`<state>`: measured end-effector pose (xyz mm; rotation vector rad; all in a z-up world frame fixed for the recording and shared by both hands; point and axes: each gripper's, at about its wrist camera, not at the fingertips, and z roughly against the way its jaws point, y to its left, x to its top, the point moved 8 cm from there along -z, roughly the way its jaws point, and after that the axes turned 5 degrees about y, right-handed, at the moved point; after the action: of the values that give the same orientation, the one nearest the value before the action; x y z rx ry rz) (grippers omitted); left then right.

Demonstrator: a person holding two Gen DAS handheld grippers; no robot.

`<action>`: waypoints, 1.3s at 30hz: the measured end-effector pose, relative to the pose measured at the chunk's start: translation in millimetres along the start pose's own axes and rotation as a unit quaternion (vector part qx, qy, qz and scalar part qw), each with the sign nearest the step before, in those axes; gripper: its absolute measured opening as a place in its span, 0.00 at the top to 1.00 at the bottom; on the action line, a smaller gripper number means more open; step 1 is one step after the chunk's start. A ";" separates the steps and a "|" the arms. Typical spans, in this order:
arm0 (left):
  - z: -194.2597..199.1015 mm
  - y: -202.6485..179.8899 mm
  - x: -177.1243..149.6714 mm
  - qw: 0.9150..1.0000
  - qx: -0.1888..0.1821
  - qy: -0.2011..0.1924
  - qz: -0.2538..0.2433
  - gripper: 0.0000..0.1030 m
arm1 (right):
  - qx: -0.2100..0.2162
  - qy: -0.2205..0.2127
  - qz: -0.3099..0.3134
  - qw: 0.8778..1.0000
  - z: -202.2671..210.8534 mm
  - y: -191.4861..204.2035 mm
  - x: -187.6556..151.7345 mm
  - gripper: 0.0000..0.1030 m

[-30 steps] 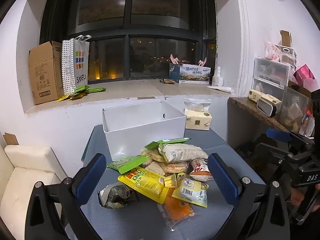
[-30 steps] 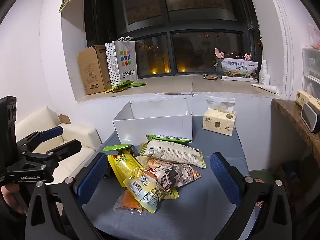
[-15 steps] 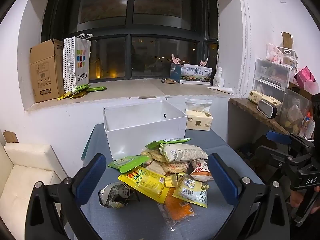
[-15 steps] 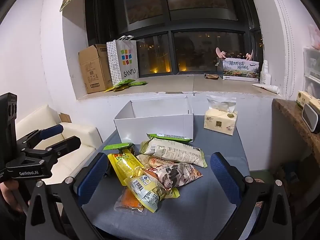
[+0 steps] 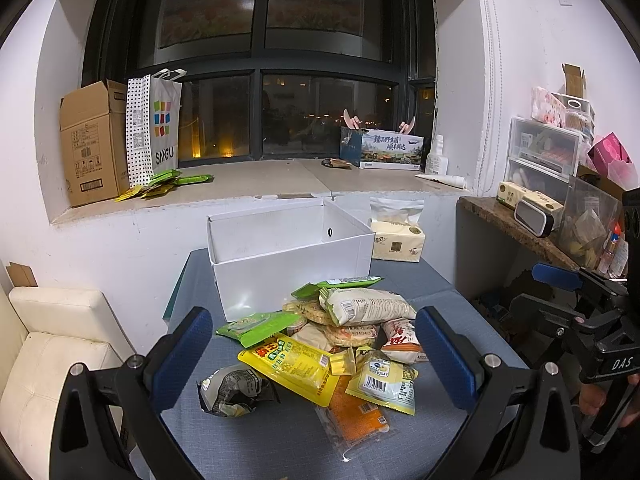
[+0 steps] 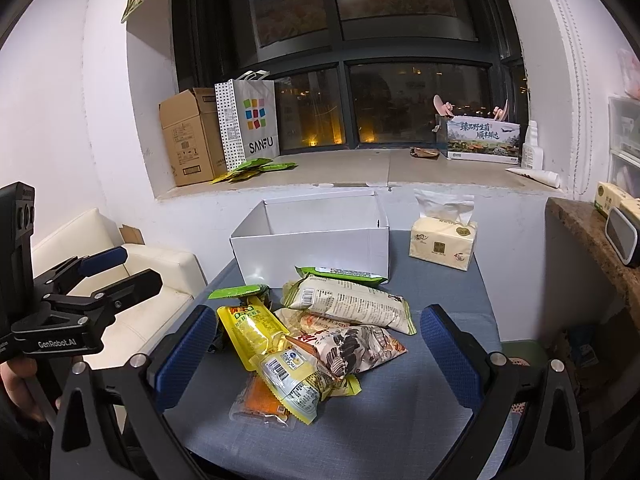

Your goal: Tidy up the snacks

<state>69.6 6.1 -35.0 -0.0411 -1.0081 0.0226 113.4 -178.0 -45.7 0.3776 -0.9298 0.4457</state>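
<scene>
Item: snack pile (image 5: 332, 344), mixed packets heaped at the middle of the blue-grey counter (image 5: 460, 312), none yet sorted.

- White box (image 5: 288, 264): open-topped, standing just behind the pile; its inside looks empty, though the near wall hides the floor of it. Judged to be the destination.
- Long pale packet (image 6: 348, 304): lies across the top of the heap, nearest the box.
- Yellow packet (image 5: 296, 364): flat, overlapping its neighbours at the front.
- Crumpled dark packet (image 5: 234, 390): lies a little apart at the left front of the pile.
- Orange packet (image 5: 356, 412): partly under the others at the front.
- Left gripper (image 5: 320, 352): fingers spread wide, holding nothing, poised above the pile.
- Right gripper (image 6: 316, 354): fingers likewise wide apart and empty, above the pile.

Step in hand, as judged: choosing a first packet. Best practice: take a top or outlying piece, such as the long pale packet or the crumpled dark packet, so the heap is not dragged. Pinch a sealed edge, not the puffed middle, and lift clear before crossing the box wall.
</scene>
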 end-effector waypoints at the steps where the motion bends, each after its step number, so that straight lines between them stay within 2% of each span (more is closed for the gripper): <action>1: 0.0 -0.1 0.0 1.000 0.000 0.000 0.000 0.00 | 0.001 0.000 0.000 1.000 0.4 -0.3 0.3 0.00; 39: 0.5 -0.3 0.3 1.000 0.001 0.001 0.000 0.00 | 0.013 0.004 0.002 1.000 -0.8 2.9 -3.5 0.00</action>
<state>69.3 5.8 -34.5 -0.0397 -1.0059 0.0234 110.7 -175.9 -48.7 0.3973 -0.9170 0.4640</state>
